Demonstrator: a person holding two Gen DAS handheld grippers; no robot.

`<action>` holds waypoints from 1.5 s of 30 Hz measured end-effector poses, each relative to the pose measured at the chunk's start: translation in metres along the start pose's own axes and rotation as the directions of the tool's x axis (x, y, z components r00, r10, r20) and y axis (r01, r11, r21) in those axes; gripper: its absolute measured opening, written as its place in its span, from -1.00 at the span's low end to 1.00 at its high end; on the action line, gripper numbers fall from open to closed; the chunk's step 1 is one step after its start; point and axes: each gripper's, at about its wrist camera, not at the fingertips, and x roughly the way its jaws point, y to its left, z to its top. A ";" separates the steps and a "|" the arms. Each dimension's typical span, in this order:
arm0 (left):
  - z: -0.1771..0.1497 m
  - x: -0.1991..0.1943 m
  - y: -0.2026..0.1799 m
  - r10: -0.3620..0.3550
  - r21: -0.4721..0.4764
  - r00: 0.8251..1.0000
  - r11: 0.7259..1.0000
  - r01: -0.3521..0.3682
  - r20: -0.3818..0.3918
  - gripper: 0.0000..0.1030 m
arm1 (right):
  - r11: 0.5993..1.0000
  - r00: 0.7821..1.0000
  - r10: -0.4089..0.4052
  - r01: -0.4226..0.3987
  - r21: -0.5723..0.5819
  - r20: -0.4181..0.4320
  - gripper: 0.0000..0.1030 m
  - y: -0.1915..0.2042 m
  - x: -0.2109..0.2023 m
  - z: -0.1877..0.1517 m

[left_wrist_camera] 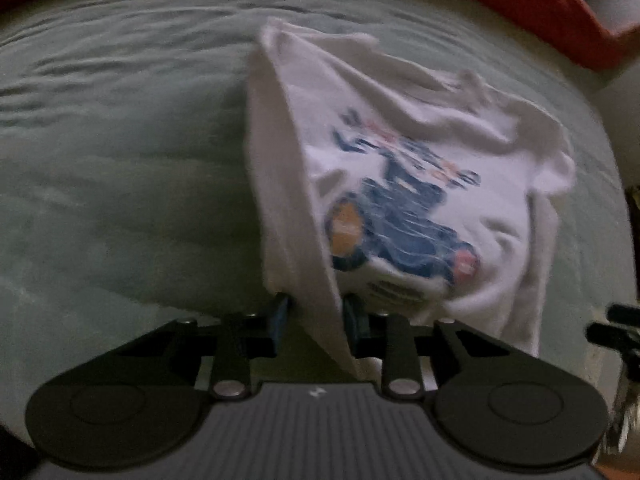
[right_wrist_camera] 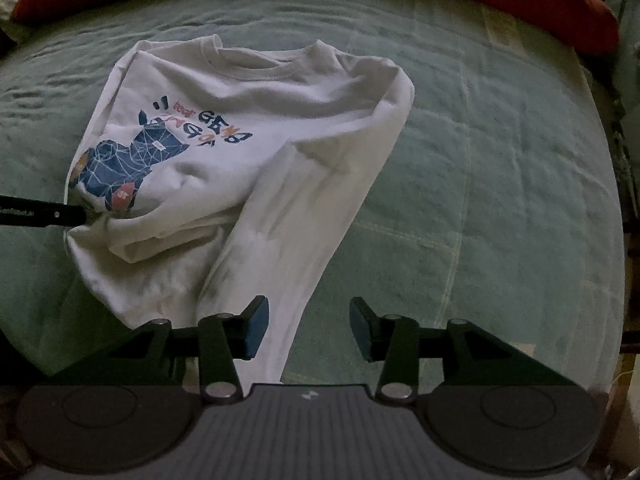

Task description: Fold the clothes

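Left gripper (left_wrist_camera: 316,312) first: I'm seeing its fingers pinching a fold of the white sweatshirt (left_wrist_camera: 400,168), which is lifting off the green bedspread (left_wrist_camera: 120,160); this view is blurring. A red pillow (left_wrist_camera: 560,8) is lying along the far edge. Turning to the right wrist view, my right gripper (right_wrist_camera: 308,328) is hanging wide open, gripping nothing, its left finger (right_wrist_camera: 256,326) overlapping the sleeve (right_wrist_camera: 288,232). I'm seeing the sweatshirt spreading print-up, collar (right_wrist_camera: 260,60) pointing away.
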 end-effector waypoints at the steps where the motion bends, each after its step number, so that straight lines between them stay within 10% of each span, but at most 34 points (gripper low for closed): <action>1: 0.000 -0.001 0.004 0.012 -0.013 1.000 1.000 -0.012 0.001 -0.46 | 1.000 1.000 -0.001 0.001 -0.002 0.003 -0.02 0.000 -0.001 0.000; 10: 0.002 0.025 0.005 0.017 -0.037 0.999 0.999 -0.019 -0.046 -0.50 | 1.000 1.000 0.022 -0.022 0.000 0.002 -0.01 0.007 0.005 0.004; 13: 0.001 0.028 0.012 0.015 -0.067 0.998 0.998 -0.019 -0.054 -0.93 | 1.000 1.000 0.030 -0.030 -0.004 0.000 -0.01 0.010 0.006 0.005; 29: 0.038 -0.011 0.078 0.070 -0.072 0.996 0.995 -0.067 0.047 -1.00 | 0.999 0.999 0.050 -0.050 -0.001 -0.005 -0.01 0.013 0.009 0.008; 33: 0.038 -0.009 0.089 -0.069 -0.104 0.997 0.992 0.072 0.032 -0.78 | 0.998 0.998 0.055 -0.055 -0.008 -0.015 -0.01 0.014 0.011 0.008; 36: 0.024 0.001 0.083 -0.140 -0.128 0.990 0.982 0.141 0.022 -0.25 | 0.998 0.998 0.058 -0.058 -0.010 -0.017 0.04 0.015 0.012 0.008; 45: -0.004 0.061 0.066 -0.183 -0.195 0.983 0.965 0.174 -0.028 -0.25 | 0.998 0.998 0.046 -0.047 -0.029 -0.036 0.05 0.016 0.015 0.007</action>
